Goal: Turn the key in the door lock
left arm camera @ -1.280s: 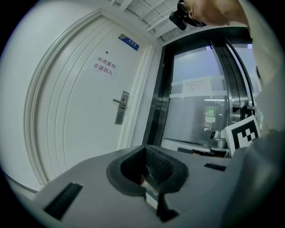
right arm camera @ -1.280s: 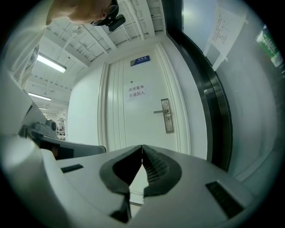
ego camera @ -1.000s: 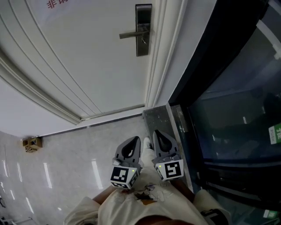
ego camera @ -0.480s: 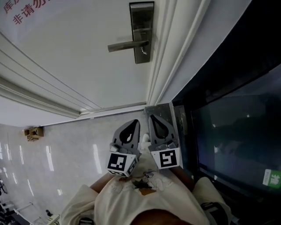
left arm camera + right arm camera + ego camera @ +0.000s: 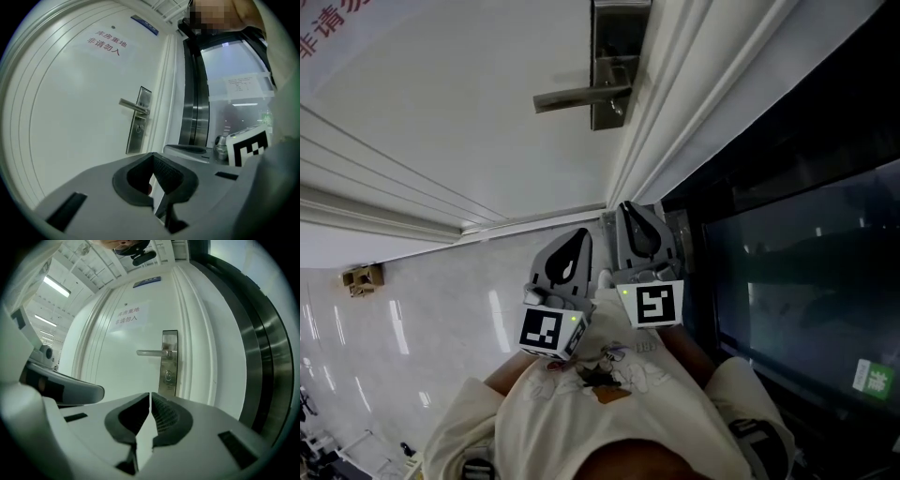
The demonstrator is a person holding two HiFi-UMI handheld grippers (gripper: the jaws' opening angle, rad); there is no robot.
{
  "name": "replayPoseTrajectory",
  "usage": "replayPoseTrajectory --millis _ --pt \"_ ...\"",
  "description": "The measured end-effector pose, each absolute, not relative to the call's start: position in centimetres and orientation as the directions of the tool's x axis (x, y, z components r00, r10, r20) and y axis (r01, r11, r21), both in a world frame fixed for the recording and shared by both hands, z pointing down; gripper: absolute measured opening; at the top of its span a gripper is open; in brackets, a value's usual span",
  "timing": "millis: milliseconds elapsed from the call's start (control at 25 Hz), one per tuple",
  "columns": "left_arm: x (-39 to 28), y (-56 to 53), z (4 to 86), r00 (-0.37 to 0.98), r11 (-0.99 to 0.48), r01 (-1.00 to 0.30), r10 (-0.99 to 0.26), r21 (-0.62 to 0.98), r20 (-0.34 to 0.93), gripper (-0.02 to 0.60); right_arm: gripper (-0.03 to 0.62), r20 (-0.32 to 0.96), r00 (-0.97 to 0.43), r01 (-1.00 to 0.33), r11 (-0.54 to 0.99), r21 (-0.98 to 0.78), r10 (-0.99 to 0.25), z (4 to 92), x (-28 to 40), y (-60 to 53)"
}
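The left tongs (image 5: 151, 157) and right tongs (image 5: 150, 394) are both closed and empty, well short of the lock plate (image 5: 169, 363). The key (image 5: 167, 376) seems to sit there, below the handle (image 5: 152, 352). Arriving closed, the tips could knock the key askew. Both tongs are nearer the door (image 5: 469, 112) than a second ago.

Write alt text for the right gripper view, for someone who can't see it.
The right gripper, jaws shut and empty, points at a white door whose steel lock plate carries a lever handle. The left gripper shows at the left edge.
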State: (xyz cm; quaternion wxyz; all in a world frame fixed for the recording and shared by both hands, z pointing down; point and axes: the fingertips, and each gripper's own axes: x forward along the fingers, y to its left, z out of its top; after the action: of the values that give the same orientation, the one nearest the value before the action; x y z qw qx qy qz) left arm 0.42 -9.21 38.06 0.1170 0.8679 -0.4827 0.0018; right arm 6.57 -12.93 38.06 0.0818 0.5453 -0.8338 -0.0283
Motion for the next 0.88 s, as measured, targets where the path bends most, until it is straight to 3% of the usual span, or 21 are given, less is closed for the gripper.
replayPoseTrajectory --millis 320,400,880 --pt "-1.6 -9.7 38.3 0.544 -0.514 -0.830 -0.831 0.215 0.114 0.006 0.015 0.087 -0.345 -0.907 0.355 0.225 -0.935 36.4 5.4 -16.7" --pt "-1.9 -9.7 38.3 0.545 -0.513 -0.828 -0.830 0.226 0.114 0.006 0.062 0.090 -0.329 -0.904 0.341 0.258 -0.940 36.0 5.3 -17.6" --pt "-2.8 -9.1 38.5 0.544 -0.514 -0.830 -0.831 0.215 0.116 0.006 0.078 0.014 -0.233 -0.905 0.222 0.363 -0.972 33.0 5.5 -22.9"
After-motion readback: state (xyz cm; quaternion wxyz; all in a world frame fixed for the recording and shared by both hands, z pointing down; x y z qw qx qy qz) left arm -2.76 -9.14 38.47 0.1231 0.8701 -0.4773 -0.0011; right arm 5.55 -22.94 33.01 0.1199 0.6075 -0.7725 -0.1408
